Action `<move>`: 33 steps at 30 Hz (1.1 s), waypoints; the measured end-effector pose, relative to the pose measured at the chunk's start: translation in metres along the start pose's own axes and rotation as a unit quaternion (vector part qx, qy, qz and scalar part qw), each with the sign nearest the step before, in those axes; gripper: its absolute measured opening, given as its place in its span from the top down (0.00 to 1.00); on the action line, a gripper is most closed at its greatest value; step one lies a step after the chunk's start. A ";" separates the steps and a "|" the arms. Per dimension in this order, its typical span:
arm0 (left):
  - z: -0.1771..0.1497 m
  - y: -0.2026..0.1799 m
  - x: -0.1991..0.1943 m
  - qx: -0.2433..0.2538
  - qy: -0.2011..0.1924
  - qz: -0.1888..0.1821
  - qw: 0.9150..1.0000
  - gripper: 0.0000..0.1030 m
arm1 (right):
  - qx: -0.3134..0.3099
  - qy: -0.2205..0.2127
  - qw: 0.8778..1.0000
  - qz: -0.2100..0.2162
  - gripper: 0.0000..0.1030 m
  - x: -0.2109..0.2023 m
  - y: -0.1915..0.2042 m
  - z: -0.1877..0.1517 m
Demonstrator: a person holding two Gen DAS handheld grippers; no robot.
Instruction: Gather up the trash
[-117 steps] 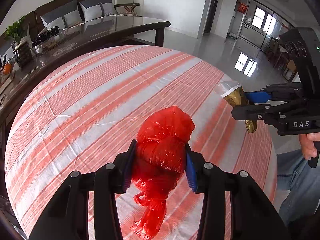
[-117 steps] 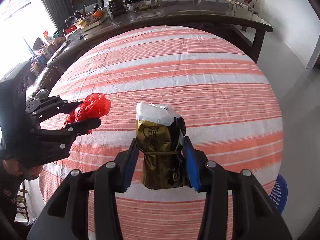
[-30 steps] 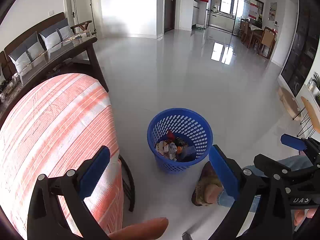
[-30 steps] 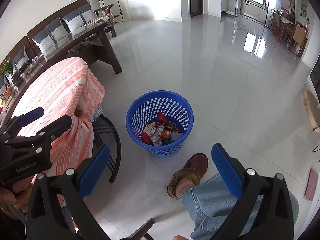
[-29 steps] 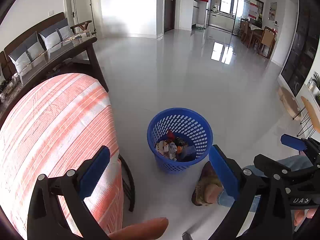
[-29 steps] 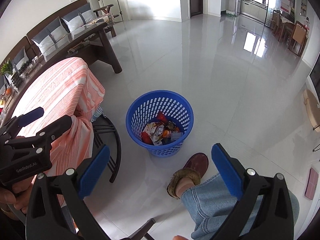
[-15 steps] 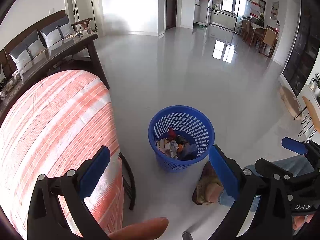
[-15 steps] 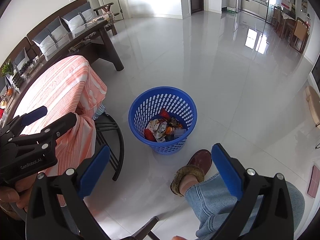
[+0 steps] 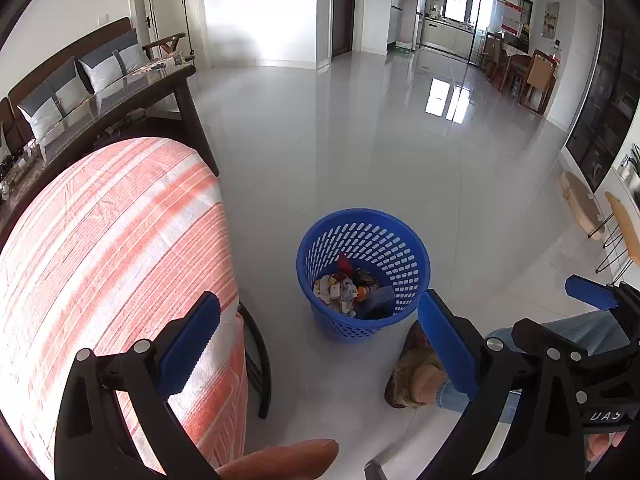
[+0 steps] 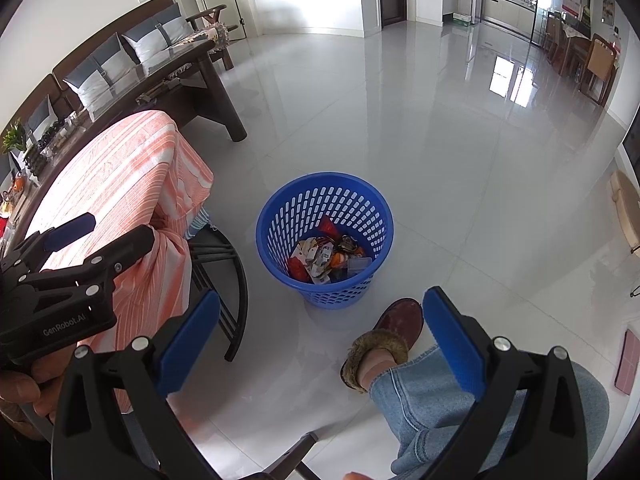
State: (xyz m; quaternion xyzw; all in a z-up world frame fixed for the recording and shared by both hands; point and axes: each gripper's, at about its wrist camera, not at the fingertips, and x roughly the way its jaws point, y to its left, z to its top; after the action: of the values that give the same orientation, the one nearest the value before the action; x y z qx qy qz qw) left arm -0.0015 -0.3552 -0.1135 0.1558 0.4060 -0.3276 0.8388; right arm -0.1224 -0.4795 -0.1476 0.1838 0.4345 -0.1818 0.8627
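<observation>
Trash, mixed crumpled wrappers (image 10: 326,258), sits in blue perforated plastic basket (image 9: 416,264); left gripper (image 9: 316,344) and right gripper (image 10: 320,340) jaws apart, empty, apparently post-drop.

1. The blue basket (image 9: 412,258) is a round, perforated plastic bin standing upright on the glossy grey floor, just beside the corner of the striped-cloth surface.
2. The trash (image 9: 352,290) lies heaped in the basket's bottom: crumpled white printed wrappers, a red piece against the far wall, something small and orange, a dark item and a bluish packet.
3. In the right wrist view the same heap (image 10: 326,254) fills only the lowest part of the basket (image 10: 280,216).
</observation>
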 end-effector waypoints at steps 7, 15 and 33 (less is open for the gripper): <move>0.000 0.000 0.000 0.000 0.000 0.000 1.000 0.05 | 0.000 0.001 1.000 0.001 0.05 0.001 0.001 -0.001; -0.003 0.001 0.004 0.002 0.002 0.000 1.000 0.05 | -0.001 0.002 1.000 0.000 0.05 0.002 0.001 -0.001; -0.003 0.014 -0.006 -0.015 0.004 -0.004 1.000 0.06 | 0.004 0.010 1.000 -0.004 0.04 0.007 -0.005 -0.005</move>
State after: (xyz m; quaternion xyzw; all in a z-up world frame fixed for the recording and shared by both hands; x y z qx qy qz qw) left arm 0.0041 -0.3408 -0.1105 0.1431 0.4151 -0.3239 0.8380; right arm -0.1237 -0.4825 -0.1570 0.1876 0.4431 -0.1856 0.8568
